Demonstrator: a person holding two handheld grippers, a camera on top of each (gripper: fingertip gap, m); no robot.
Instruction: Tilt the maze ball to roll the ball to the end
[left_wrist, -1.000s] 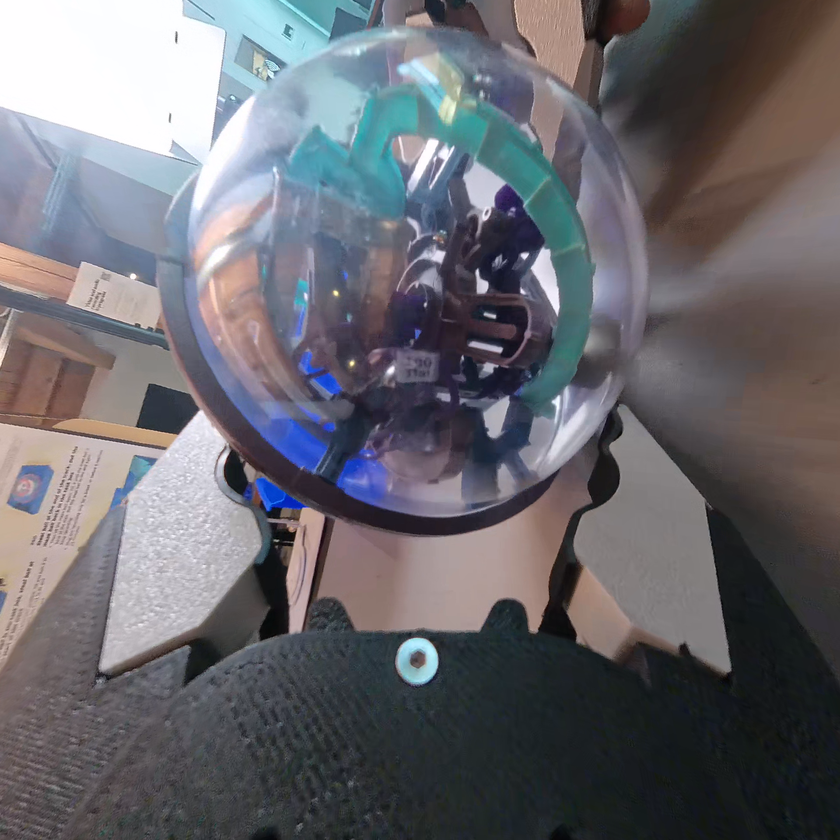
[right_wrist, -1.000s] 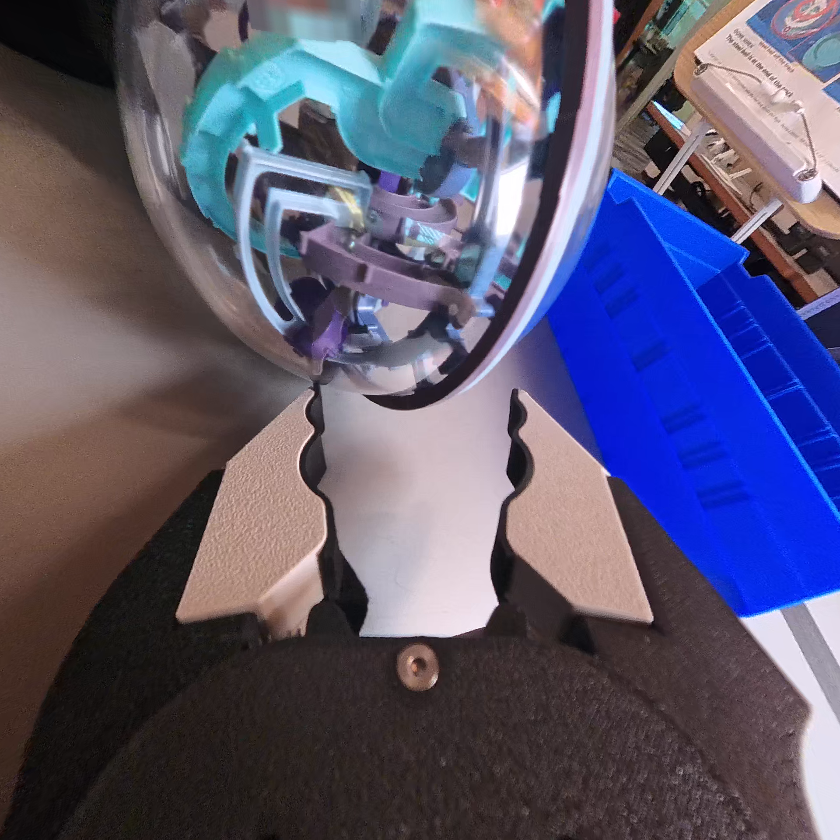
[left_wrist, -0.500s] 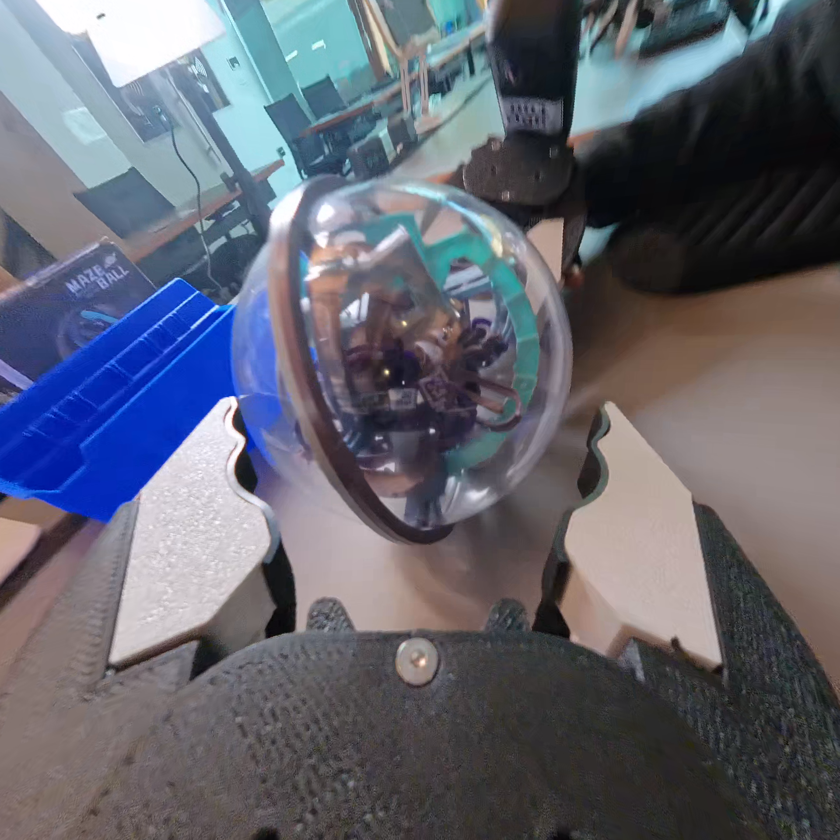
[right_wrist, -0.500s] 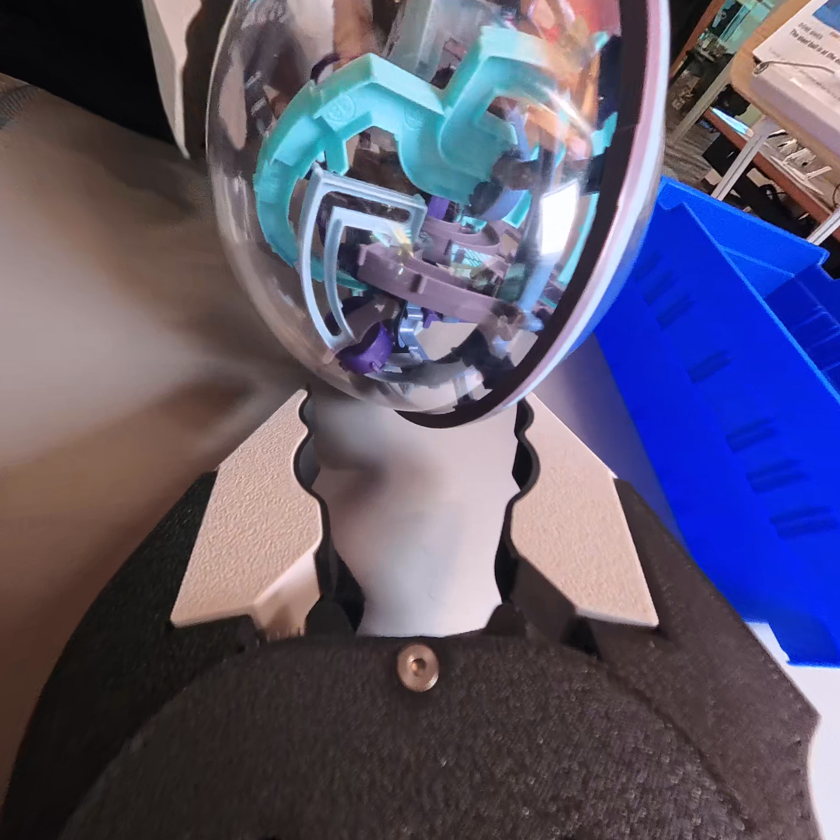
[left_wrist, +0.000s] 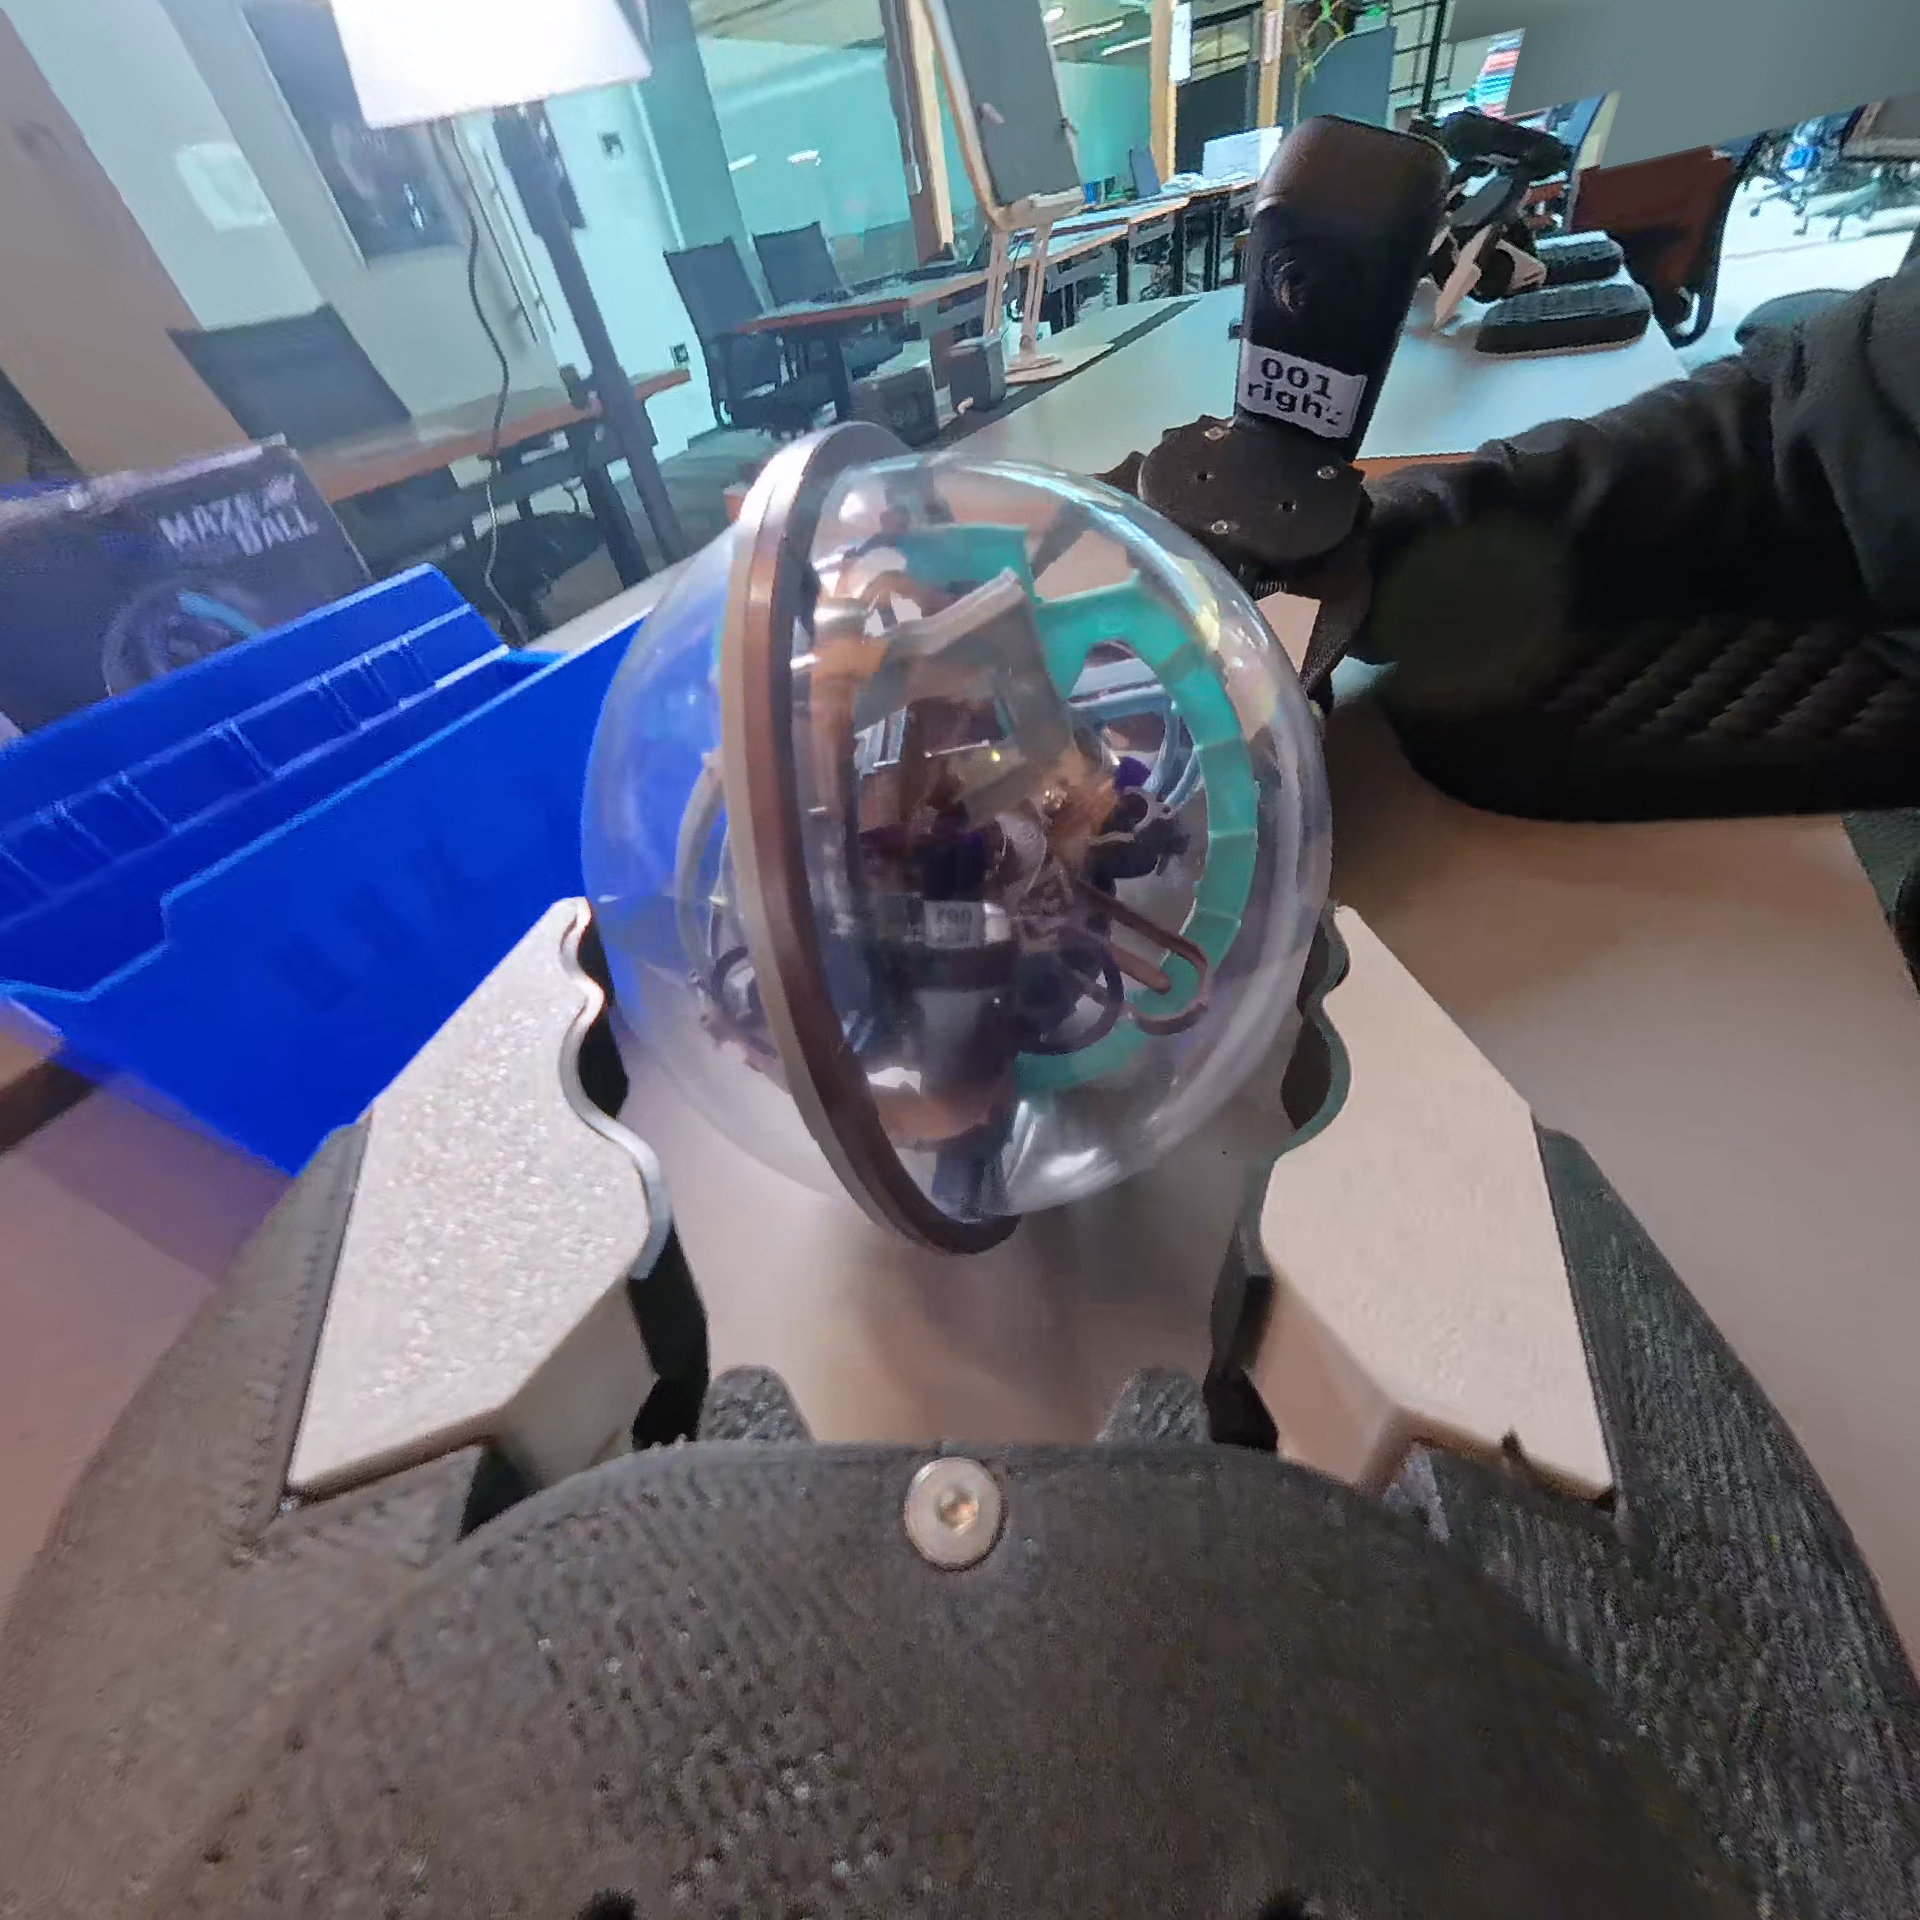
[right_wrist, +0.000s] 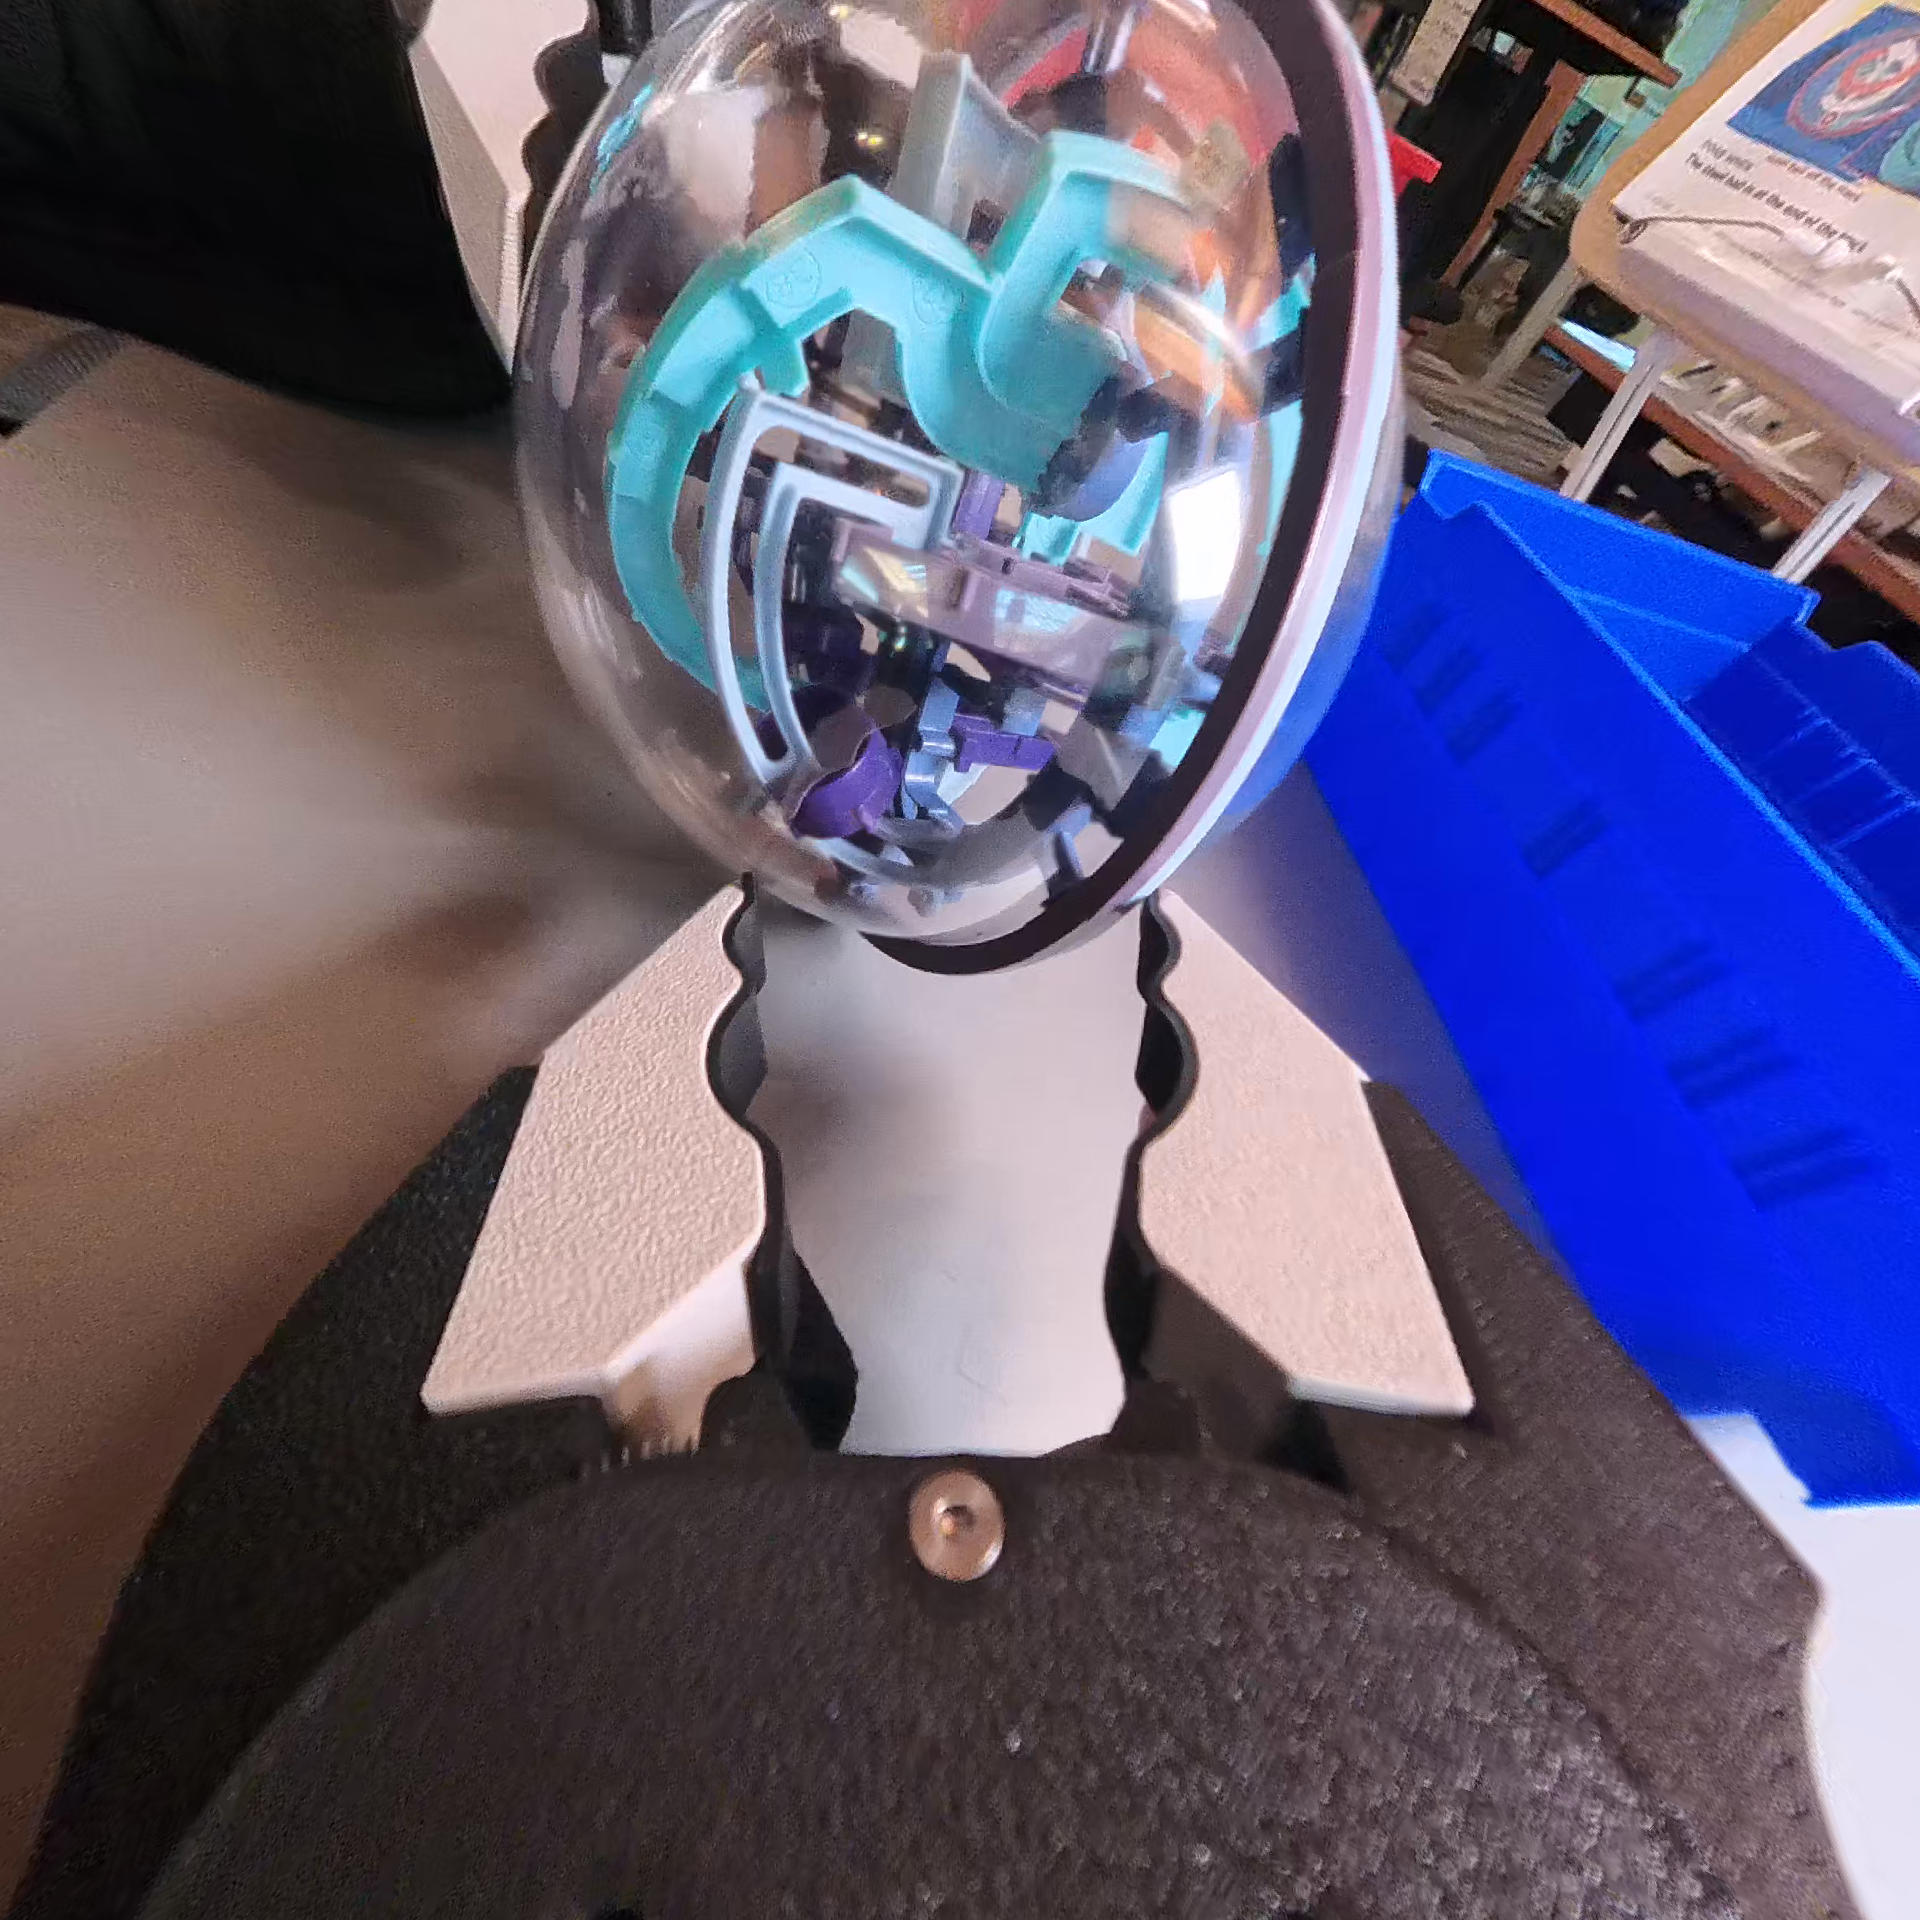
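Your left tool (left_wrist: 956, 935) has its two fingers spread wide around the maze ball (left_wrist: 956, 831), the tips just at the sphere's flanks; whether they press it you cannot tell. The clear ball, with its teal track and dark seam ring tilted, sits low over the beige surface (left_wrist: 1621, 1039), beside the blue bin (left_wrist: 260, 831). Your right tool (right_wrist: 951, 914) is parted too, its fingertips just under the ball's lower edge, contact unclear. A dark box (left_wrist: 156, 582) stands behind the bin
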